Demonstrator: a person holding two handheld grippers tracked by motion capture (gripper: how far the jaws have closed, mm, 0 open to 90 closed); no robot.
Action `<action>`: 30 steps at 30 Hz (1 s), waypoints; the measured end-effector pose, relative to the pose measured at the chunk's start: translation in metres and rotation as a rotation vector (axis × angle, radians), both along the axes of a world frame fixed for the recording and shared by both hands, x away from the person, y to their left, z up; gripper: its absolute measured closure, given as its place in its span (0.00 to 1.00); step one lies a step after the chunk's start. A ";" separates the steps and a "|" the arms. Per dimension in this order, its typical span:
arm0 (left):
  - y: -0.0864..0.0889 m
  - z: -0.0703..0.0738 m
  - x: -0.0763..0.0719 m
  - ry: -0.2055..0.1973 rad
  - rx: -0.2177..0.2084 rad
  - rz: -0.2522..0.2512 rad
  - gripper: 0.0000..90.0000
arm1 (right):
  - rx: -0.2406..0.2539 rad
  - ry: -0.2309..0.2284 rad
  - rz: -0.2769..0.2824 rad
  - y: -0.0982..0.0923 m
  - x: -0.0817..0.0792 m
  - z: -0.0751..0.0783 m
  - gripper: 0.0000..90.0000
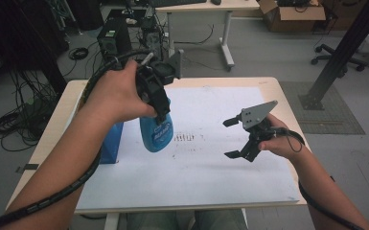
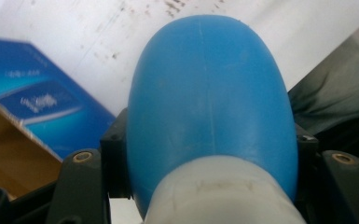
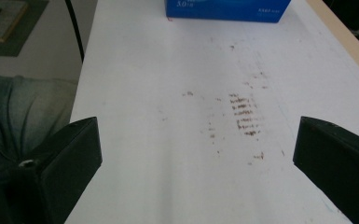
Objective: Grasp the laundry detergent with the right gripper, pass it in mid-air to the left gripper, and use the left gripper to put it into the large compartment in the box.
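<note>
My left gripper (image 1: 162,114) is shut on the white neck of a blue plastic bottle (image 1: 156,134) and holds it above the left part of the white sheet (image 1: 211,172). In the left gripper view the bottle (image 2: 210,93) bulges out between the two black jaws, with its base pointing away. My right gripper (image 1: 226,139) hovers over the sheet's right side, open, with nothing between its jaws. In the right gripper view the right gripper (image 3: 198,158) looks across the bare sheet towards the brown smudges (image 3: 242,114).
A blue carton (image 1: 111,143) stands at the sheet's left edge, just left of the bottle. The wooden table (image 1: 287,103) ends close to the right hand. Beyond the table are a computer tower (image 1: 112,38), cables, a desk and a black post (image 1: 335,62).
</note>
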State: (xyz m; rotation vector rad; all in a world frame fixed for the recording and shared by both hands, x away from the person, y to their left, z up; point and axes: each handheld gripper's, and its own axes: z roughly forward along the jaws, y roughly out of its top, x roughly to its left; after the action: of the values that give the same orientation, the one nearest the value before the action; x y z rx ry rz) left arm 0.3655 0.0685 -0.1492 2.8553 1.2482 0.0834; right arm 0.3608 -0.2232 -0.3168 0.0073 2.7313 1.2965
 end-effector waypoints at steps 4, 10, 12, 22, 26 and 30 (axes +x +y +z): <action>0.016 0.008 0.008 0.006 -0.022 0.064 0.42 | -0.045 0.003 -0.002 -0.003 0.003 0.001 0.02; 0.041 0.022 0.017 -0.002 -0.007 0.147 0.42 | -0.084 0.004 -0.007 -0.008 0.008 0.006 0.02; 0.050 0.027 0.019 -0.006 -0.010 0.175 0.42 | -0.099 0.003 -0.002 -0.008 0.009 0.008 0.02; 0.088 0.055 0.028 -0.033 -0.034 0.330 0.42 | -0.129 0.025 0.003 -0.006 0.013 0.008 0.02; 0.099 0.065 0.030 -0.038 -0.021 0.378 0.42 | -0.134 0.030 0.003 -0.005 0.015 0.008 0.02; 0.109 0.073 0.031 -0.042 -0.018 0.429 0.42 | -0.138 0.029 0.002 -0.005 0.016 0.009 0.02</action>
State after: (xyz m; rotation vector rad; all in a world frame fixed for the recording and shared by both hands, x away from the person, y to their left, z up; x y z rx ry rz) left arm 0.3967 0.1773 -0.0765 2.5049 1.8149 0.1377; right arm 0.3772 -0.2282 -0.3081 0.0117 2.8401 1.1138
